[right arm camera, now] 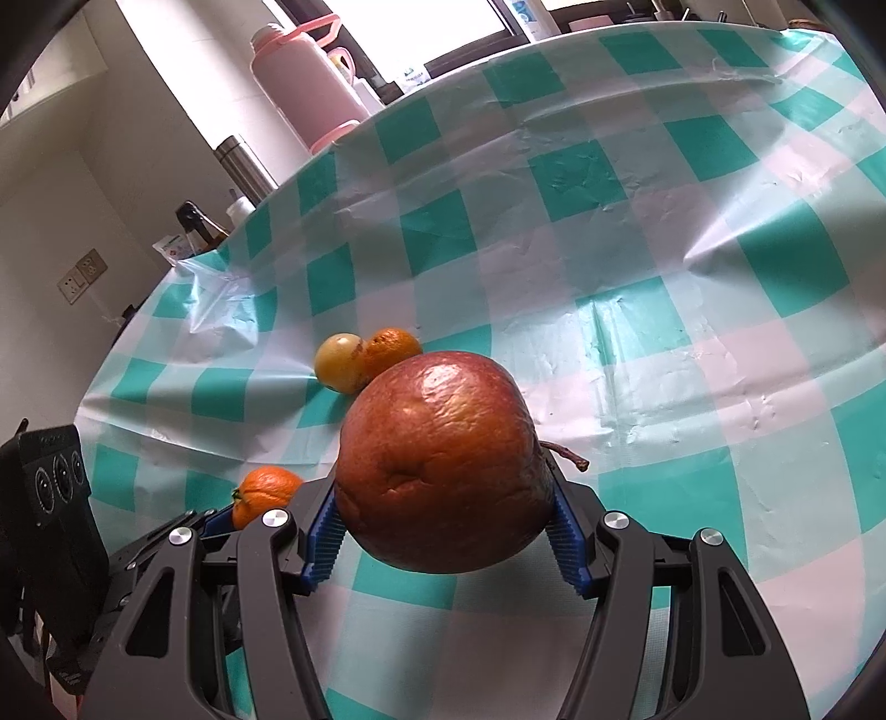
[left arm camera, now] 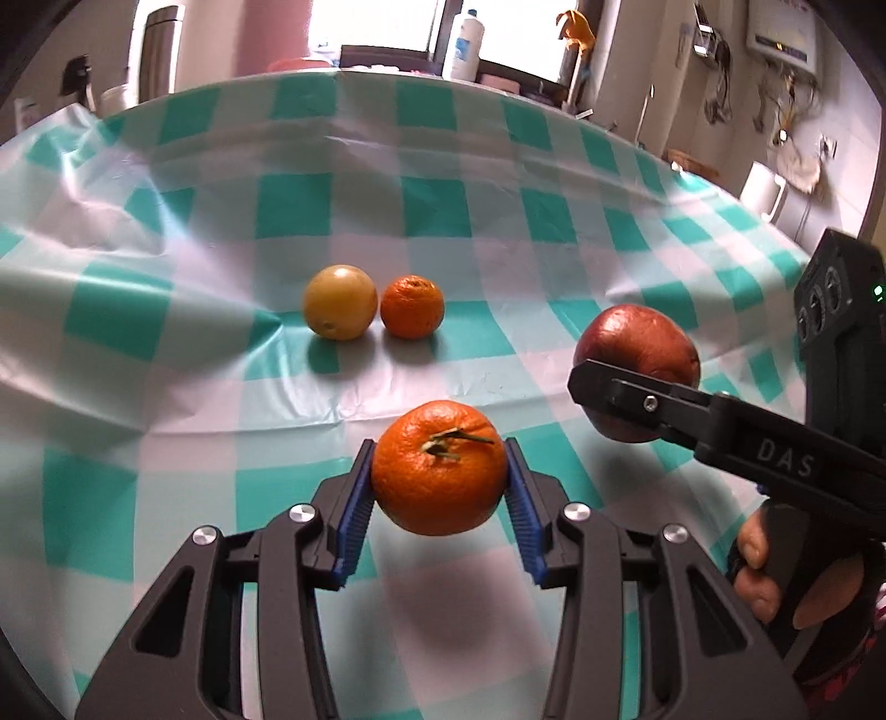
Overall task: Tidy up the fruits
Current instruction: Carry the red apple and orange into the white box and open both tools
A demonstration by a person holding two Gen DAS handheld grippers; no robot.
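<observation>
My left gripper (left arm camera: 438, 471) is shut on an orange tangerine (left arm camera: 438, 468) with a green stem and holds it above the checked tablecloth. My right gripper (right arm camera: 443, 493) is shut on a wrinkled red apple (right arm camera: 440, 462) and holds it above the table. In the left wrist view the apple (left arm camera: 637, 343) hangs at the right in the right gripper's fingers (left arm camera: 614, 387). A yellow round fruit (left arm camera: 340, 302) and a second tangerine (left arm camera: 412, 307) sit side by side on the cloth ahead. The right wrist view shows them (right arm camera: 339, 361) (right arm camera: 390, 346) behind the apple, and the held tangerine (right arm camera: 267, 493) at the lower left.
The table wears a teal and white checked plastic cloth (left arm camera: 288, 205) with creases. Beyond its far edge stand a pink bottle (right arm camera: 302, 77), a steel flask (right arm camera: 243, 160) and a white bottle (left arm camera: 465, 44). The person's hand (left arm camera: 775, 570) grips the right tool.
</observation>
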